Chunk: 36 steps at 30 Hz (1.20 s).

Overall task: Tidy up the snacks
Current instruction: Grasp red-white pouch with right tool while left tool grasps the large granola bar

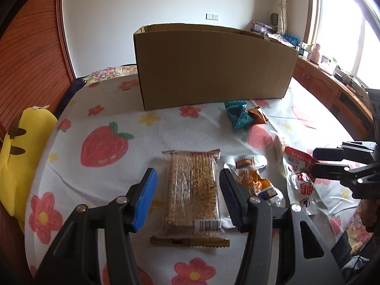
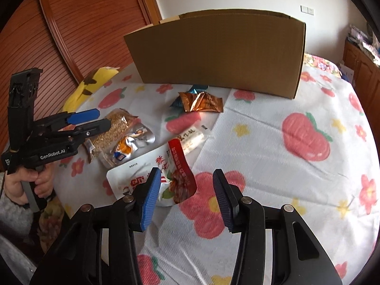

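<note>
Down low, the left gripper [image 1: 187, 204] has its jaws partly open, straddling a clear-wrapped sesame bar [image 1: 192, 194] that lies flat on the bedspread [image 1: 106, 109]; the blue pad [image 1: 144, 201] stands clear of the wrapper, while the dark pad sits close against its other side, and whether it touches I cannot tell. Nothing is gripped. Just beside that bar lies a silver and orange pouch [image 1: 255, 180], partly under the dark finger.

The right gripper [image 2: 185, 199] is likewise partly open and holds nothing; a white pouch with a red top [image 2: 171, 175] lies between and beneath its fingers, its red flap curling upward, the pads apart from it. Beyond this pouch rests a small white wrapped bar [image 2: 192, 137], then a copper foil packet [image 2: 201, 102] lying on a teal packet [image 1: 237, 115], both near the foot of the cardboard box [image 1: 213, 66].

That box stands open-topped toward the far edge of the bed. A yellow plush toy [image 1: 21, 161] lies at the bed's left edge, against the wooden wardrobe [image 2: 71, 23]. A hand [image 2: 35, 185] grips the left tool's handle.
</note>
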Each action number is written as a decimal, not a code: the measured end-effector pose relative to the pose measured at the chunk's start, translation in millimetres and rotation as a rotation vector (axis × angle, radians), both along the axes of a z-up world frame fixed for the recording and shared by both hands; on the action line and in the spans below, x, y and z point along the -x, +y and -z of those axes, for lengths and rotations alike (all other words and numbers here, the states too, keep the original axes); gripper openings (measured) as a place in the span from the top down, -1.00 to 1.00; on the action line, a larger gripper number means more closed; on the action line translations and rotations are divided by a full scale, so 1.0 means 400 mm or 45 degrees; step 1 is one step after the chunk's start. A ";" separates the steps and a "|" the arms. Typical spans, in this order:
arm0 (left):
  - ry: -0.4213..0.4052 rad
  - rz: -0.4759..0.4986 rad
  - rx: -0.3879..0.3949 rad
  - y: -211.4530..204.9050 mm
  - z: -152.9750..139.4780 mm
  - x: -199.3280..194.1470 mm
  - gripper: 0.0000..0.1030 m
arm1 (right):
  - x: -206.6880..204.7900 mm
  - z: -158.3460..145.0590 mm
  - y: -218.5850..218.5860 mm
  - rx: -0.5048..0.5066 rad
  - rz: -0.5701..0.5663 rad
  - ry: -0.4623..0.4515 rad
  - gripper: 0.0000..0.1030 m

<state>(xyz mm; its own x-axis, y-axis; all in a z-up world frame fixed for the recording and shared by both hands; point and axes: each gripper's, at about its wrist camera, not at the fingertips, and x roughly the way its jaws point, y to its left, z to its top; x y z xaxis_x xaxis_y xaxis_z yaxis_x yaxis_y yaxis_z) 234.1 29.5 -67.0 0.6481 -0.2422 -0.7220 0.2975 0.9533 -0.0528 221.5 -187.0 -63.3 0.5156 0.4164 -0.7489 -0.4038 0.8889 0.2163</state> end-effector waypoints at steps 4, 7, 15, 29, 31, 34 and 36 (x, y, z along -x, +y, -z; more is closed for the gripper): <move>0.021 -0.004 0.005 0.003 0.012 -0.002 -0.07 | -0.003 0.008 -0.004 -0.023 0.001 0.016 0.12; 0.036 -0.003 0.002 0.003 0.020 -0.004 -0.08 | -0.007 0.018 -0.004 -0.030 0.003 0.029 0.15; 0.056 -0.002 -0.012 0.000 0.031 -0.010 -0.10 | -0.004 0.023 -0.008 -0.041 0.005 0.029 0.18; 0.070 0.002 -0.030 -0.006 0.042 -0.016 -0.16 | -0.049 0.024 0.019 -0.113 -0.031 0.081 0.33; 0.070 0.002 -0.034 -0.007 0.042 -0.017 -0.17 | -0.051 0.025 0.022 -0.118 -0.039 0.089 0.38; 0.070 0.001 -0.034 -0.009 0.042 -0.017 -0.19 | -0.051 0.023 0.025 -0.119 -0.047 0.093 0.60; 0.071 0.003 -0.034 -0.009 0.042 -0.018 -0.20 | -0.052 0.025 0.026 -0.110 -0.045 0.096 0.75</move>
